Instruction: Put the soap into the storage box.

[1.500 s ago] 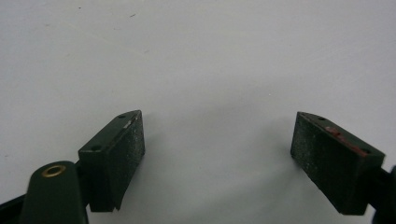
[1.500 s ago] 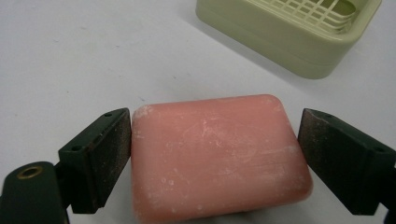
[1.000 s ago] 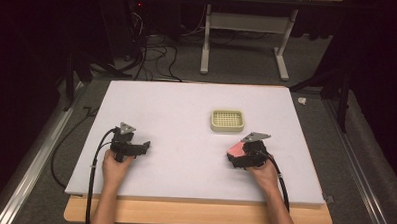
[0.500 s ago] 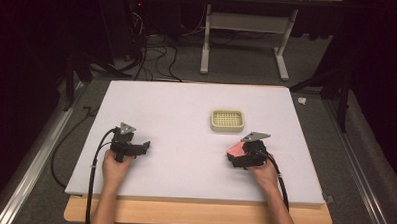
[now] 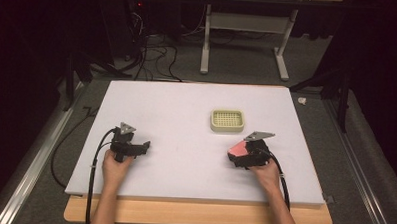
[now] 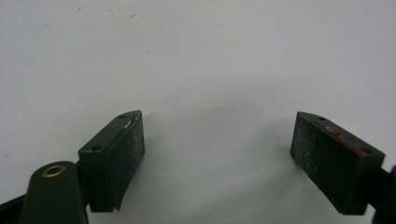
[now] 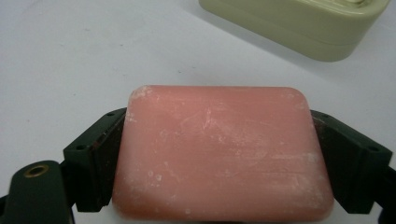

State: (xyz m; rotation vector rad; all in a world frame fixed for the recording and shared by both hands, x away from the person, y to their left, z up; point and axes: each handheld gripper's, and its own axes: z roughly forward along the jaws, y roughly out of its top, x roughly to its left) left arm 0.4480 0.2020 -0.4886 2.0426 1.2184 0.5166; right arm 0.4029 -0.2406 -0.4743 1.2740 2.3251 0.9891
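A pink bar of soap (image 7: 219, 154) fills the space between the two jaws of my right gripper (image 7: 219, 158), which is shut on it. In the high view the soap (image 5: 238, 150) shows at the front of the right gripper (image 5: 241, 154), low over the white table, a little in front of a pale yellow soap dish (image 5: 227, 120) with a grid top. The dish's side (image 7: 299, 28) is just beyond the soap in the right gripper view. My left gripper (image 5: 144, 147) rests near the table's front left. Its jaws stand wide apart over bare white surface, left gripper (image 6: 217, 149) open.
The white table top (image 5: 186, 111) lies on a wooden board whose front edge (image 5: 198, 212) shows below the hands. Cables and a metal stand's legs (image 5: 243, 48) are on the floor behind the table. A rail (image 5: 40, 156) runs along the left side.
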